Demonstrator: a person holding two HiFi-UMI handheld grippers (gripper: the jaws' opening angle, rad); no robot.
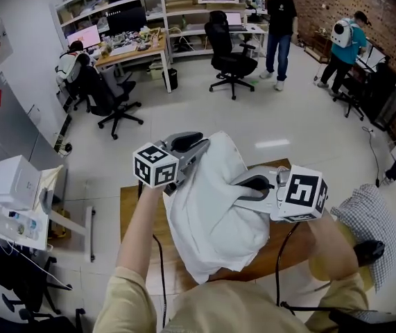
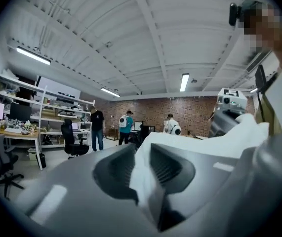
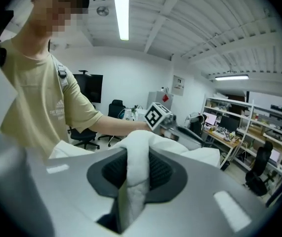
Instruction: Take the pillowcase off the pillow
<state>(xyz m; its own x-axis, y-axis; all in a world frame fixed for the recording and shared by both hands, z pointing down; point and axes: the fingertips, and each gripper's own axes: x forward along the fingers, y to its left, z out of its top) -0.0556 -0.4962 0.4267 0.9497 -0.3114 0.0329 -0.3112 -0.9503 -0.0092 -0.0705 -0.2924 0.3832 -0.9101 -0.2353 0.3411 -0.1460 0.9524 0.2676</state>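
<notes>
A white pillow in its pillowcase (image 1: pixel 211 220) hangs as a crumpled bundle above the wooden table (image 1: pixel 132 214). My left gripper (image 1: pixel 196 151) holds the bundle's upper left; in the left gripper view smooth white pillowcase fabric (image 2: pixel 200 142) runs pinched between the pads of that gripper (image 2: pixel 141 169). My right gripper (image 1: pixel 246 186) grips the bundle's right side. In the right gripper view this gripper (image 3: pixel 137 174) is shut on a thick, fuzzier white fold (image 3: pixel 145 142) that looks like the pillow. How much of the pillow is still inside the case is hidden.
A checked cloth (image 1: pixel 367 217) lies at the table's right end. A black cable (image 1: pixel 157 255) hangs off the table's front. A white box (image 1: pixel 14 179) sits on a stand at the left. Office chairs (image 1: pixel 229 57) and standing people (image 1: pixel 279 26) are far behind.
</notes>
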